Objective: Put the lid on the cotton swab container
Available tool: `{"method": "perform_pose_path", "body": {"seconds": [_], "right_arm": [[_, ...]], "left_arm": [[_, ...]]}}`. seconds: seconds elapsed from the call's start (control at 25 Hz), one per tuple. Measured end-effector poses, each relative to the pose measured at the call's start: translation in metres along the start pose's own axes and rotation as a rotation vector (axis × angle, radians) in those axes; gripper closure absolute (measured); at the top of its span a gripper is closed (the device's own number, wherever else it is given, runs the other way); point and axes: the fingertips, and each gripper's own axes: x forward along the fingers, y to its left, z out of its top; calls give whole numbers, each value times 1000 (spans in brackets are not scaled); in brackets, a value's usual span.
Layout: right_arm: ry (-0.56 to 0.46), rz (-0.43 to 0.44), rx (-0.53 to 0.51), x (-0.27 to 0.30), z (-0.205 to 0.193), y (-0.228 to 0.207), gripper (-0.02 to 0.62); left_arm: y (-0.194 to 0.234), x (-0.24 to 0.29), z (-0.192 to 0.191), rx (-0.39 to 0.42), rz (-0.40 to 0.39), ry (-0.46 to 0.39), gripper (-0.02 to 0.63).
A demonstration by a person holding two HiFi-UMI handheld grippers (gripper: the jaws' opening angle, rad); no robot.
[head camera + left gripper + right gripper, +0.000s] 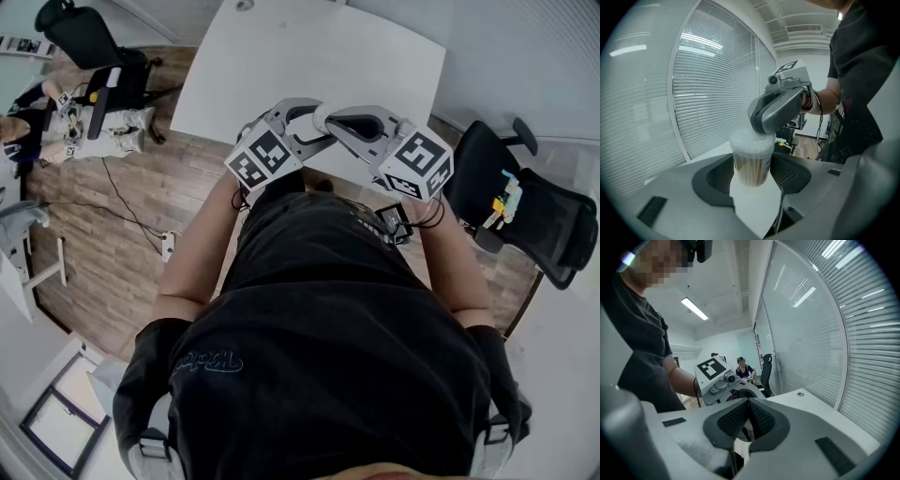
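My left gripper (pixel 752 172) is shut on the cotton swab container (pixel 751 166), a clear round tub packed with upright swabs, held by its sides. A frosted translucent lid (pixel 751 140) sits on its top. My right gripper (pixel 762 127) comes down from above with its tip against the lid. In the right gripper view the right gripper (pixel 749 404) has its jaws pressed together with nothing between the pads; the container is hidden behind them. In the head view both marker cubes, left (pixel 265 155) and right (pixel 417 161), hover over the white table (pixel 309 66) in front of my torso.
A black office chair (pixel 534 211) stands at the right of the table and another (pixel 94 42) at the far left, near a seated person (pixel 33 131). Cables lie on the wooden floor (pixel 122 216). Window blinds (pixel 712 93) line the wall beyond the table.
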Motion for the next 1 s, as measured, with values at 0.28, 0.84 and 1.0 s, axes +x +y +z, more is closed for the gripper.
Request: {"method": "perform_pose_path", "body": {"seconds": [0.28, 0.84, 1.0], "right_arm": [[16, -22, -44, 1, -3, 2, 572], [55, -22, -68, 2, -7, 4, 571], [61, -22, -65, 3, -7, 3, 571]], "left_arm": [[-1, 2, -2, 4, -10, 13, 357], [-5, 6, -5, -30, -31, 13, 357], [-4, 6, -6, -47, -24, 5, 354]]}}
